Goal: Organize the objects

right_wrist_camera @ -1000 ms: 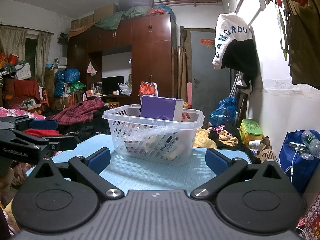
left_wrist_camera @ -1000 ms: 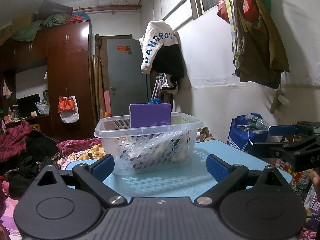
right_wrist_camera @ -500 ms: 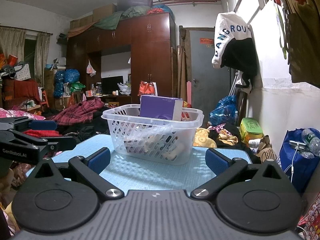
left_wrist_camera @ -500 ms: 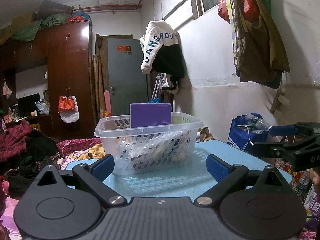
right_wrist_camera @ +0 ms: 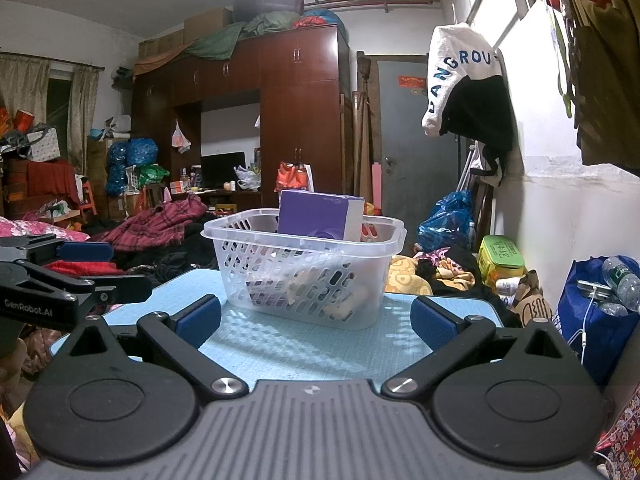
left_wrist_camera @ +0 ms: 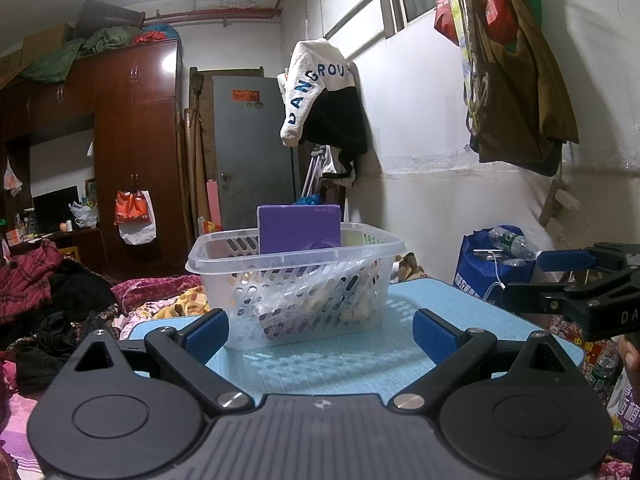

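A clear plastic basket (left_wrist_camera: 294,280) with slotted walls sat at twelve o'clock on the pale blue, grid-textured mat (left_wrist_camera: 340,364). A glossy purple box (left_wrist_camera: 299,229) stood upright inside, poking above the rim, over blurred smaller items. The left gripper (left_wrist_camera: 320,330) and the right gripper (right_wrist_camera: 316,318) hovered short of the basket, jaws spread wide, empty, their blue ribbed pads (right_wrist_camera: 199,317) apart. A white-and-black garment (left_wrist_camera: 320,96) hung at one o'clock.

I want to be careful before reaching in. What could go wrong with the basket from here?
The purple box stands above the rim of the basket; a bump could tip it out. The basket looks light, so the open left hand-held gripper or right hand-held gripper might push it along the blue mat.
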A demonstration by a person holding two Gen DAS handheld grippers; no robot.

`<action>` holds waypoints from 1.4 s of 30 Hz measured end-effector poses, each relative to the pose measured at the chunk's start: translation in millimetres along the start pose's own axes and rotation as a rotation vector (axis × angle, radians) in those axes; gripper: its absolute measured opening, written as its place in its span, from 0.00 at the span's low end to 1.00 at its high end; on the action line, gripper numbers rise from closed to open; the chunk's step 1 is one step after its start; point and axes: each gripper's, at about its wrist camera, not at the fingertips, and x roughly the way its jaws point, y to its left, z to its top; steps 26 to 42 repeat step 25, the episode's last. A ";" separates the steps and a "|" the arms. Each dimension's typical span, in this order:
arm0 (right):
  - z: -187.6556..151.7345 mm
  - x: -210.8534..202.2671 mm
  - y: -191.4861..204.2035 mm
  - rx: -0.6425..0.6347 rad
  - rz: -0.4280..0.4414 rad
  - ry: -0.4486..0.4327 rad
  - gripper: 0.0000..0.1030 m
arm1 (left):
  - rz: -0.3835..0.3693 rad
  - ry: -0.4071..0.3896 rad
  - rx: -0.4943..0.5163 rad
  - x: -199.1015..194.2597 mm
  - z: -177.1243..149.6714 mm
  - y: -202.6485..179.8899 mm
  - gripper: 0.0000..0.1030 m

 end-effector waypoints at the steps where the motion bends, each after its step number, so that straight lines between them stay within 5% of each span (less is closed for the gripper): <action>1: 0.0 0.0 0.0 -0.001 0.000 0.000 1.00 | -0.001 0.001 0.001 0.1 -0.3 -0.1 0.97; 42: -1.5 1.1 0.6 -0.001 -0.008 0.001 1.00 | -0.002 -0.018 -0.001 2.2 -2.2 1.5 0.97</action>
